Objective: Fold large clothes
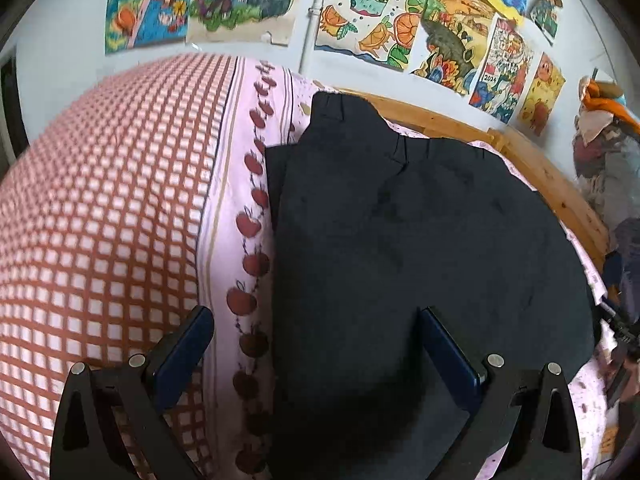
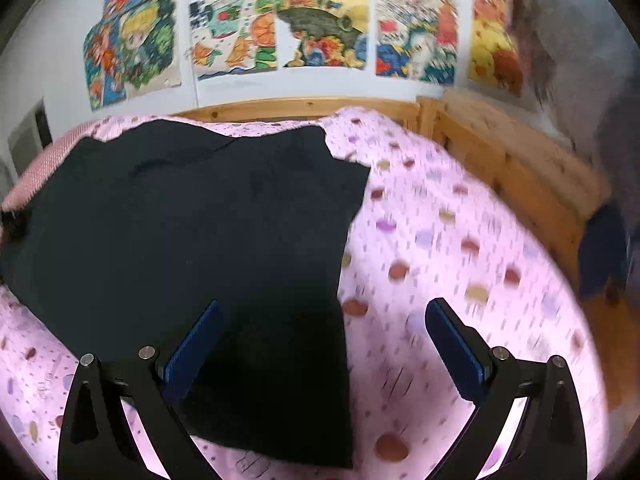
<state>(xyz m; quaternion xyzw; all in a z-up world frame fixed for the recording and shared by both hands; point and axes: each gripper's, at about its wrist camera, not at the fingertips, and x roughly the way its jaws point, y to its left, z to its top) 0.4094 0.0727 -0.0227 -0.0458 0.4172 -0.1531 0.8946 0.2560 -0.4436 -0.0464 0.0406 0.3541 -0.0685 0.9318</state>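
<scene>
Left wrist view. Dark trousers [image 1: 420,240] lay flat on the pink printed bedsheet [image 1: 236,184], belt-looped waistband toward the wooden bed rail [image 1: 532,164], one layer doubled over another, so apparently part-folded already. Left gripper [image 1: 316,332] hovered low over the trousers' near left edge, fingers spread wide, nothing between them; one finger [image 1: 188,344] hung over the sheet, the other over the dark cloth. Straddling the edge that way looked like a set-up to pinch it. A red-checked cover [image 1: 100,208] lay on the side of the trousers away from the rail. Drawings [image 1: 368,12] were pinned on the wall above the rail.

Right wrist view. Blurred, so the camera was probably in motion. Same trousers [image 2: 192,224] spread on the sheet [image 2: 440,248], far edge close under the rail [image 2: 304,106]. Right gripper [image 2: 324,320] also stood wide apart and empty, its fingers bracketing the trousers' near right edge: left finger [image 2: 196,344] over cloth, the other over bare sheet. Both tools at matching near corners suggested the next fold would carry the near end toward the rail. Thick doubled fabric may slip from a shallow pinch.
</scene>
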